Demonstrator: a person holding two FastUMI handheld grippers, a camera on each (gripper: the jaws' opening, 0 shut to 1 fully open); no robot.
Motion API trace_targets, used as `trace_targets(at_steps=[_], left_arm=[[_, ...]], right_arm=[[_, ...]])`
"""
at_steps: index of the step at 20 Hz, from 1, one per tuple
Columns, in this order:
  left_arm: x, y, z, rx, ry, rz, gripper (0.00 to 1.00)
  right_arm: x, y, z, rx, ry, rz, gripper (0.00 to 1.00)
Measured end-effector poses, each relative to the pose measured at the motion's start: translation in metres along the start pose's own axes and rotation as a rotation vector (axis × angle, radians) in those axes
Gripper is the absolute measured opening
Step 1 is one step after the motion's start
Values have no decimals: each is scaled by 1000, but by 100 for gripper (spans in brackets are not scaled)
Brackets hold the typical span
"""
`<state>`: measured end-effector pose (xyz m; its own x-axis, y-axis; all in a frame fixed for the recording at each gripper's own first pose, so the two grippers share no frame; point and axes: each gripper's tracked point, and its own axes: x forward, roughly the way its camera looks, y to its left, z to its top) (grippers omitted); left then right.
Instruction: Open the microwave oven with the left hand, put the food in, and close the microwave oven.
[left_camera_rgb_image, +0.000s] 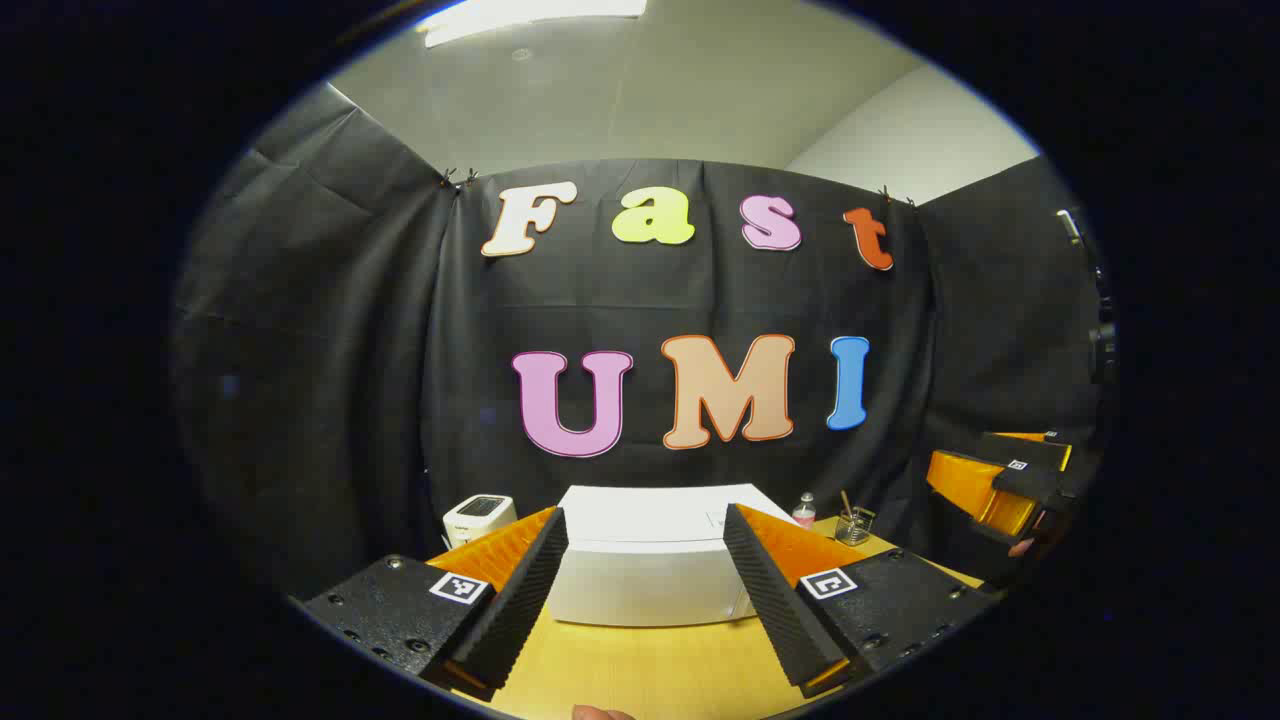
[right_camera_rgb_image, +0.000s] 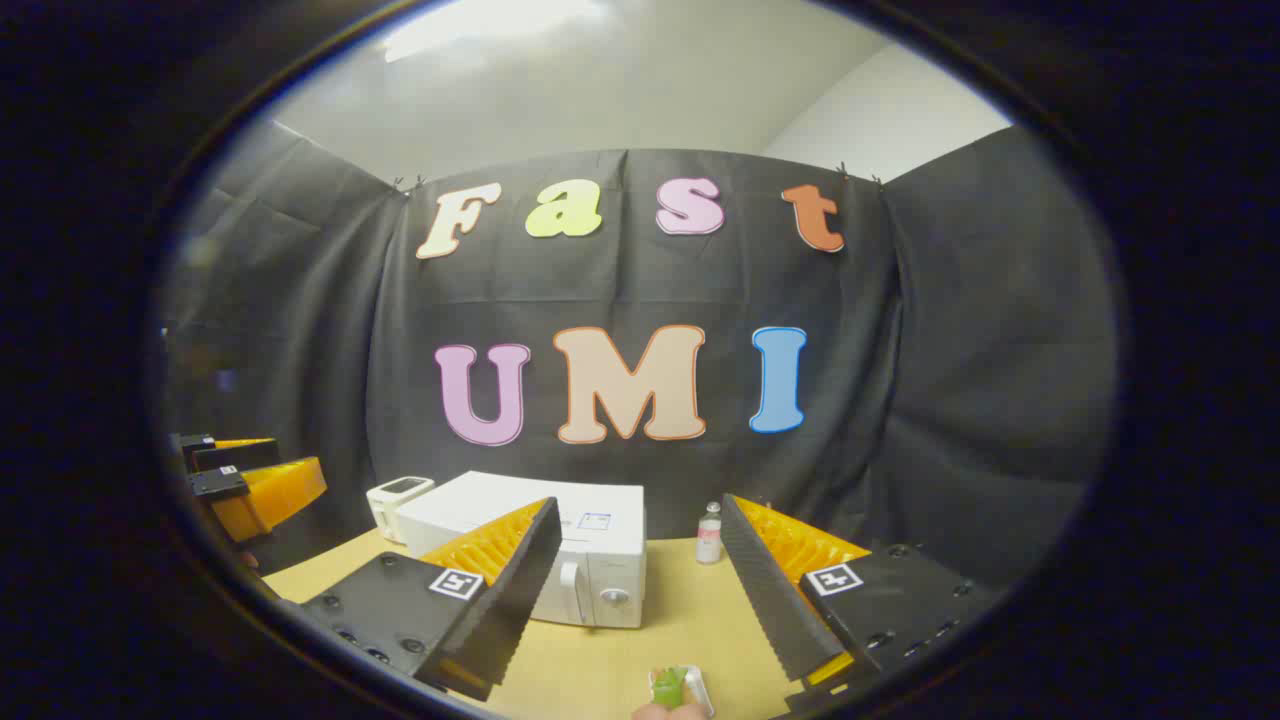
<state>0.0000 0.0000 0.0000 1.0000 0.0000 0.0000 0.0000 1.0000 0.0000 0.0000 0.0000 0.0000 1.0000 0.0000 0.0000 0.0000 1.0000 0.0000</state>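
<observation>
A white microwave oven (left_camera_rgb_image: 650, 560) stands on the wooden table (left_camera_rgb_image: 640, 670) with its door closed; in the right gripper view the microwave oven (right_camera_rgb_image: 560, 550) appears left of centre, its knob facing me. My left gripper (left_camera_rgb_image: 645, 600) is held open above the table in front of the oven, nothing between its fingers. My right gripper (right_camera_rgb_image: 640, 600) is open too, with a small white dish of green food (right_camera_rgb_image: 675, 688) low on the table between its fingers. The right gripper (left_camera_rgb_image: 1000, 480) shows far right in the left gripper view, the left gripper (right_camera_rgb_image: 250, 480) far left in the right gripper view.
A small white appliance (left_camera_rgb_image: 478, 516) stands left of the oven. To its right are a small bottle (right_camera_rgb_image: 709, 535) and a holder with sticks (left_camera_rgb_image: 853, 522). Black cloth walls close the booth behind and at both sides.
</observation>
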Motion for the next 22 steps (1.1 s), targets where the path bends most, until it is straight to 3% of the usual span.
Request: trace_targets(at_steps=[12, 22], left_arm=[[5, -11, -11, 28, 22, 0, 98], [3, -9, -21, 45, 47, 1, 98]], right_arm=[[7, 8, 2, -20, -49, 46, 96], [6, 11, -9, -37, -26, 54, 96]])
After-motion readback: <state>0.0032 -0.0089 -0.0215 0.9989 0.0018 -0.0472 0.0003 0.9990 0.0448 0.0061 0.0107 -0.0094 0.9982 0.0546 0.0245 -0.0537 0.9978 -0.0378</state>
